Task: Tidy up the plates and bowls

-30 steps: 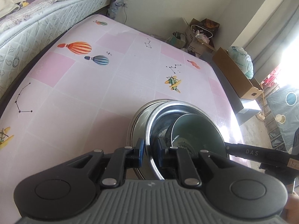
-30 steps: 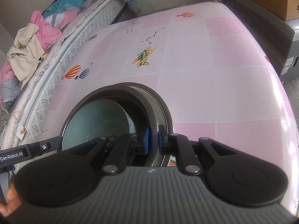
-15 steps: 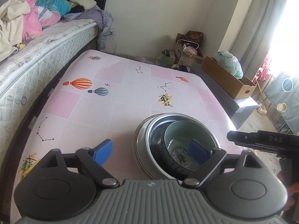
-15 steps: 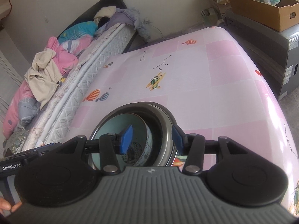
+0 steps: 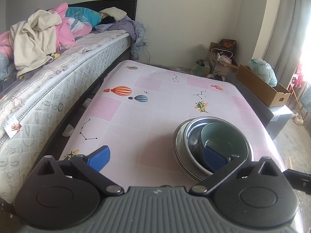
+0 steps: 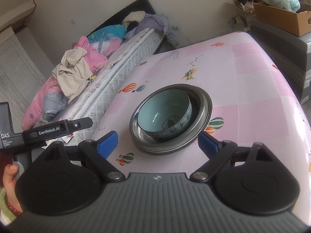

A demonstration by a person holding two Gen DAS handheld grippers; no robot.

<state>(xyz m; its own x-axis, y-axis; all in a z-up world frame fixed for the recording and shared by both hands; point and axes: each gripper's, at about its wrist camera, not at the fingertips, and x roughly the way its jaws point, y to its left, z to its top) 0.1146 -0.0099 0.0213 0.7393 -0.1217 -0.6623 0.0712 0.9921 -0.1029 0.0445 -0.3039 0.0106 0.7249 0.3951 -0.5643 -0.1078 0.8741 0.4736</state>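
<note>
A teal ceramic bowl [image 6: 159, 112] sits nested in a steel bowl [image 6: 196, 104], which rests on a steel plate [image 6: 165, 151] on the pink table [image 6: 252, 89]. My right gripper [image 6: 157, 141] hovers just short of this stack, its jaws opening, blue pads either side and touching nothing. In the left wrist view the same stack lies at the right: teal bowl [image 5: 223, 136], steel bowl [image 5: 192, 141], plate [image 5: 177, 155]. My left gripper [image 5: 157, 159] is back from it with jaws opening wide and nothing between them; its right pad [image 5: 214, 160] overlaps the stack's near side.
A bed [image 5: 58, 89] piled with clothes runs along the table's left edge. A cardboard box [image 5: 262, 85] on a dark cabinet stands past the right edge, with more boxes in the corner. A hand [image 6: 9, 174] holds the left device.
Both grippers let go of the steel bowl's rim, opened wide and drew back and upward. The stack stays put on the table.
</note>
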